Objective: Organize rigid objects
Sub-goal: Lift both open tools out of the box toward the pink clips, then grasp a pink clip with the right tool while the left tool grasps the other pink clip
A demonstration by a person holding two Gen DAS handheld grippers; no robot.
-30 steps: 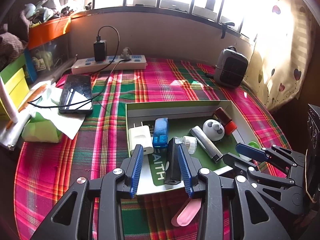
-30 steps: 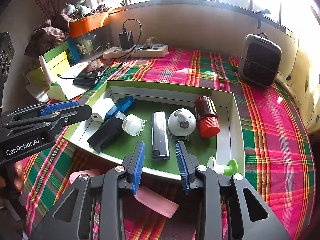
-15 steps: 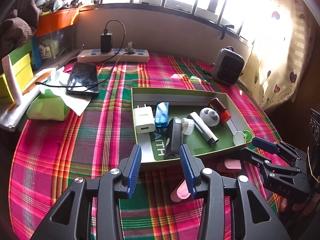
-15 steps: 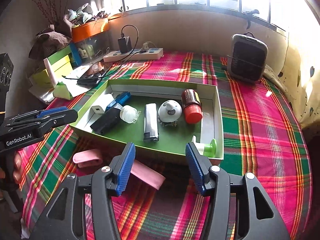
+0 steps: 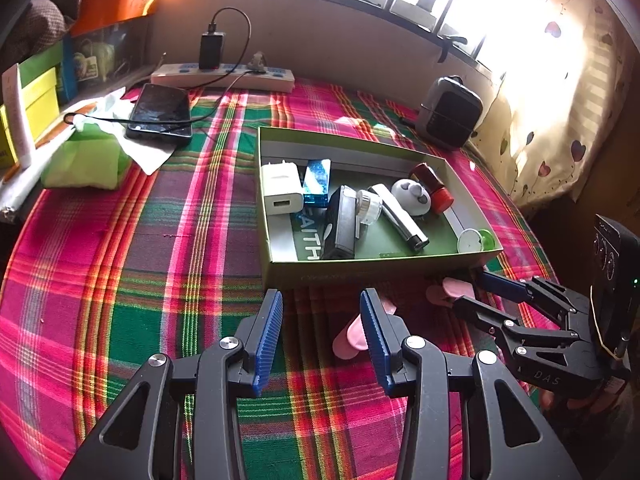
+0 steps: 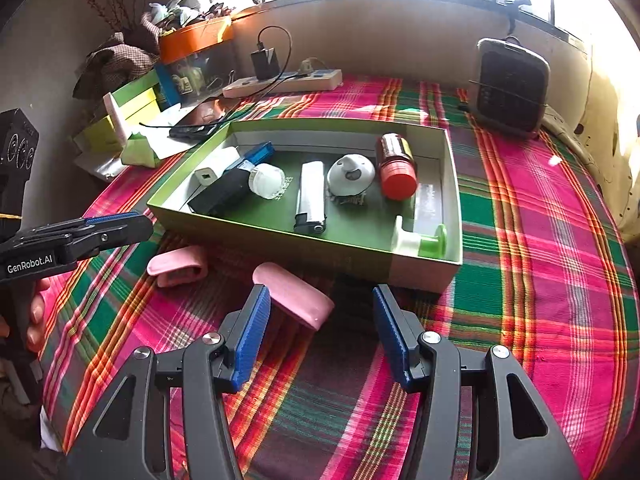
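While 2 pink cases lie outside the box: take them next.
Right gripper (image 6: 318, 336): released, empty; straddle the near case (image 6: 294, 295) crosswise.
Left gripper (image 5: 320, 340): released, empty.
Box (image 6: 352, 248): drop there.

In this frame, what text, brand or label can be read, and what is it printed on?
"GenRobot.AI": side of the left gripper, right wrist view.
"DAS": body of the right gripper, left wrist view.
"AITH": floor of the green box, the start hidden by the white charger.
Red-capped bottle label: too blurred.
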